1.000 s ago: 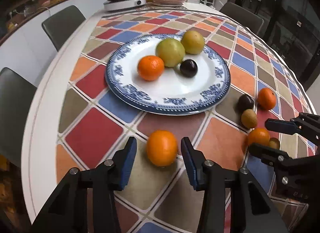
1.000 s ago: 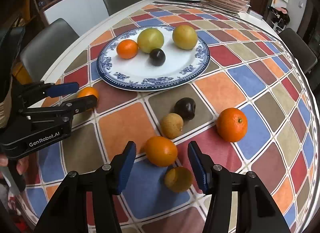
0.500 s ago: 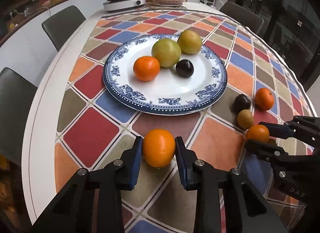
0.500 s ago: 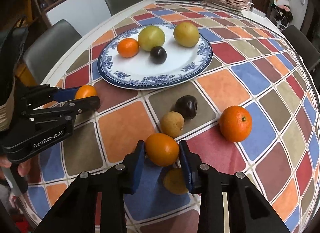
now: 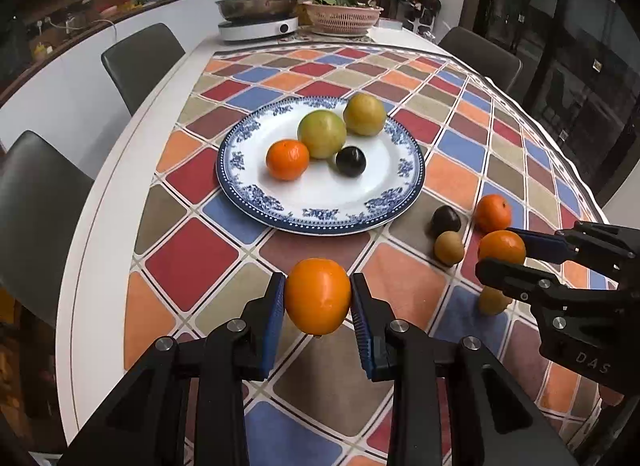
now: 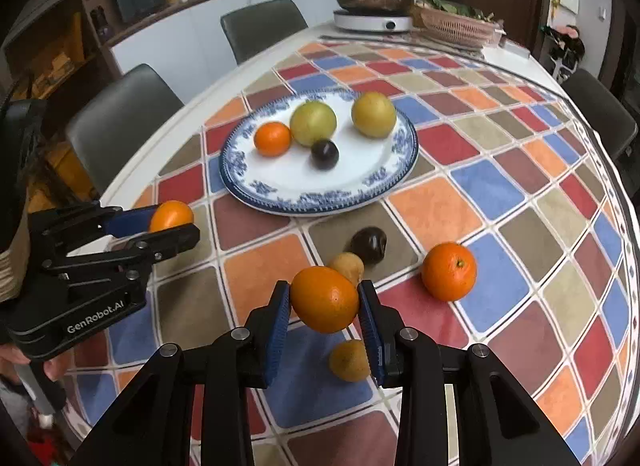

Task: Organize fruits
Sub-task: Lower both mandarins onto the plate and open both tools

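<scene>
The fingers (image 5: 274,316) of each gripper are closed on an orange, left (image 5: 318,296) and right (image 6: 324,298), both held just above the surface (image 5: 192,252) near the plate (image 5: 320,221); the round, smooth, firm fruit probably slips unless gripped across its middle.

A: What carries it all?
B: A long white table (image 5: 108,201) with a cloth (image 5: 192,250) of coloured squares over most of it.
A: And on the cloth?
B: A blue-rimmed plate (image 5: 320,221) near the middle. In front of it, loose fruit: a dark plum (image 6: 369,245) touching a small brown fruit (image 6: 347,264), an orange (image 6: 449,272) apart to the right, and a yellowish fruit (image 6: 349,360) nearest the camera.
A: At the far end?
B: A white cooker (image 5: 258,29) with a metal pan on it, and beside it a woven basket (image 5: 342,19) of greens. Both seem to stand past the cloth's edge, on bare tabletop.
</scene>
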Tool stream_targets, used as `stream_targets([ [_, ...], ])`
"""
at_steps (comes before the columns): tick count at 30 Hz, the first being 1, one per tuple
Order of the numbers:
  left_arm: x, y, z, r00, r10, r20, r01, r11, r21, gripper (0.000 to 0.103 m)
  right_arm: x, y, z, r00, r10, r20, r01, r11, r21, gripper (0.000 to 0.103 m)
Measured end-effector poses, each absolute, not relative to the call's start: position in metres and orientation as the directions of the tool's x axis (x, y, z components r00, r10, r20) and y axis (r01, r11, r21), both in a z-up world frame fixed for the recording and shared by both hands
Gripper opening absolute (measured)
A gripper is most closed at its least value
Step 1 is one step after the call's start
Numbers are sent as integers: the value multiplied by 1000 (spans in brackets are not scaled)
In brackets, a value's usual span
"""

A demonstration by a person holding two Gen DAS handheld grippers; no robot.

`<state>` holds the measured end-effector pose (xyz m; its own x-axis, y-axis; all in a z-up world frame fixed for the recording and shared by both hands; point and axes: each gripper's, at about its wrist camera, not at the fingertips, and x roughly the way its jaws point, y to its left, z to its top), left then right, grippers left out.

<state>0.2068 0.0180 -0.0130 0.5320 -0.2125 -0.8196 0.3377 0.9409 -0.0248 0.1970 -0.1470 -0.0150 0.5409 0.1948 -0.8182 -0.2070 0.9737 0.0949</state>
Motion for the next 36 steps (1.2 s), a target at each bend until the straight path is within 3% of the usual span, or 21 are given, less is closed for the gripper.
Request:
stream_targets([
  [20, 227, 4, 19, 596, -174, -784, 292, 956, 10, 32, 250, -157, 32, 600, 244, -762, -316, 947, 53, 35],
  [36, 286, -6, -15, 534, -164, -829, 271, 962, -15, 32, 328, -160, -9, 492, 237, -838, -299, 950, 93, 35],
])
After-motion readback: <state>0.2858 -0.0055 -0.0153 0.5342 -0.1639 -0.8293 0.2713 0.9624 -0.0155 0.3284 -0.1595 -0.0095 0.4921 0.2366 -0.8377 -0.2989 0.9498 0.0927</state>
